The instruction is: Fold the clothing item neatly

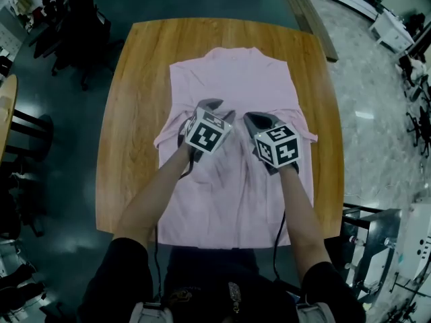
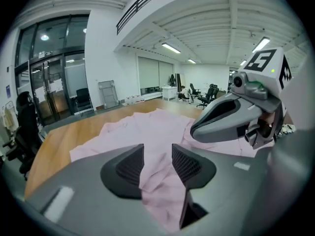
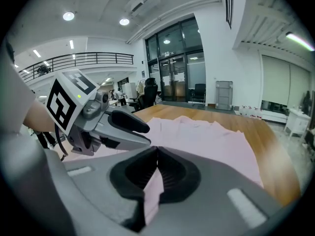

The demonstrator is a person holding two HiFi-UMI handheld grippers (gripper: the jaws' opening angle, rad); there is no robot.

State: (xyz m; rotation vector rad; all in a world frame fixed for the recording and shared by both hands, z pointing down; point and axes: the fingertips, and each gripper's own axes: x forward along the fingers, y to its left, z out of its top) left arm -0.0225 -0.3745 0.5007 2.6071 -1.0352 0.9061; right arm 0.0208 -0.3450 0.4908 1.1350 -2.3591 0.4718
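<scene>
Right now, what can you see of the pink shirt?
The pink shirt is thin, light fabric, spread flat on the wooden table, collar at the far end, hem at the near edge, creased mid-body. The right gripper is shut on a pinch of it; the left gripper has its fingers apart with a fold between them.

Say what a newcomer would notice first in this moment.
A pink shirt lies spread on the wooden table, filling the middle of the head view. Over its centre the two grippers sit side by side: the right gripper is shut on a pinch of the fabric, while the left gripper stands open with cloth between its jaws.
</scene>
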